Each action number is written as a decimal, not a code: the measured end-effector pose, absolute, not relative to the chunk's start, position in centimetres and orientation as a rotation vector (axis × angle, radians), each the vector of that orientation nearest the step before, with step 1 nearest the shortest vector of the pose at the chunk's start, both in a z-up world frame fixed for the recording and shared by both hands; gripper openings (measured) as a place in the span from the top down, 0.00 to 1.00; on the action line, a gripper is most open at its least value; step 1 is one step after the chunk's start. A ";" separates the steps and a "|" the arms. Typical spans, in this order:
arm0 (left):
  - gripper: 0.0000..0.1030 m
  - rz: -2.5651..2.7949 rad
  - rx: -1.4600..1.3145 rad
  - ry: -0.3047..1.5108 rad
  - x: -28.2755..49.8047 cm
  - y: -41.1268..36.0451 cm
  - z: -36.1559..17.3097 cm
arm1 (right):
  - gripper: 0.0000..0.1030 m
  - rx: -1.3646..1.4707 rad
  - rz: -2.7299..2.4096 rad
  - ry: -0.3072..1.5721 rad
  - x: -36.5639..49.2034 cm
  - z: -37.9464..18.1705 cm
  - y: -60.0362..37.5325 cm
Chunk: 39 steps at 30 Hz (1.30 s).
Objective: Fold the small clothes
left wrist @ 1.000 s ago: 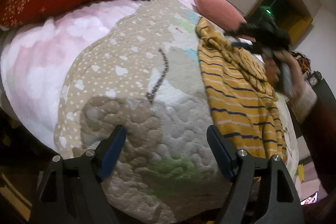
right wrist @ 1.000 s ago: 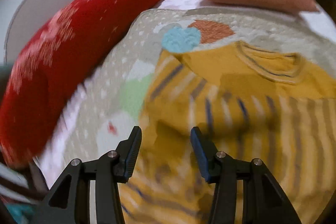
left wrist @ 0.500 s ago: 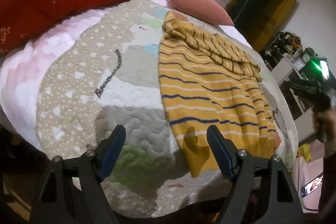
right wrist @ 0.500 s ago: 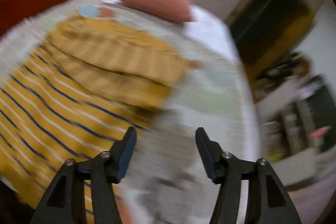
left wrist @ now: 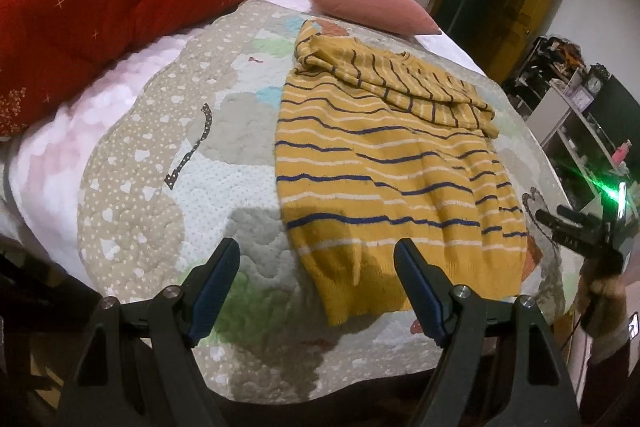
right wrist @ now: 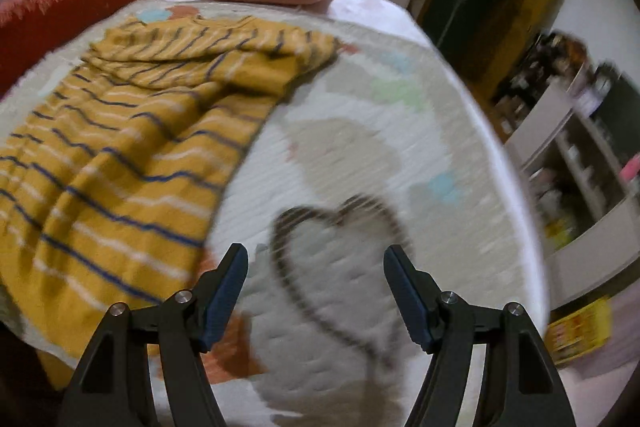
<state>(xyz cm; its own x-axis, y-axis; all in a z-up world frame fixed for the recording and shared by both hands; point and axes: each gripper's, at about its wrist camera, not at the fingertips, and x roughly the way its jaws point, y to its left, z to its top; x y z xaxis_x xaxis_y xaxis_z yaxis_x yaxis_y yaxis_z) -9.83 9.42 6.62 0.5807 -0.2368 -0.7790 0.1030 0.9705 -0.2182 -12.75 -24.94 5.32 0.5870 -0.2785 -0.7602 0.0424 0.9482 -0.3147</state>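
A mustard-yellow knitted sweater with navy and white stripes (left wrist: 384, 163) lies flat on a quilted patchwork bedspread (left wrist: 168, 187), its sleeves folded across the chest. Beyond it rest a pink cushion (left wrist: 368, 3) and a red floral duvet (left wrist: 112, 11). The left gripper (left wrist: 316, 287) hovers above the hem, jaws spread, nothing between them. The right gripper (right wrist: 316, 291) hangs over bare quilt beside the sweater, jaws opening and empty.

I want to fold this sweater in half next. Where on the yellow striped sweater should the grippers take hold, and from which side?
Probably the ribbed bottom hem of the yellow striped sweater: it lies flat and free at the near edge of the quilt, with the sleeves already folded across the top. Come in low from the near side, the left gripper at one hem corner, the right gripper at the other.
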 end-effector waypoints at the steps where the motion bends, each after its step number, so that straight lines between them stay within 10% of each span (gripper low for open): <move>1: 0.24 -0.199 -0.155 0.934 -9.9 9.3 6.6 | 0.27 -0.233 -0.176 0.928 -13.0 4.9 -24.8; 39: 0.24 -0.186 -0.218 0.988 -10.4 10.3 4.5 | 0.24 0.148 -0.108 0.916 -15.8 2.1 -26.2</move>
<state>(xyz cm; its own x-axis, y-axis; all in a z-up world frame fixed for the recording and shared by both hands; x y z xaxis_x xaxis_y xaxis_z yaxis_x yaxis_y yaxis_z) -10.37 10.31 4.54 0.5377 -0.2532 -0.8042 0.0560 0.9624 -0.2656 -15.77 -26.17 2.15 0.6047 -0.0300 -0.7959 0.1558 0.9844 0.0813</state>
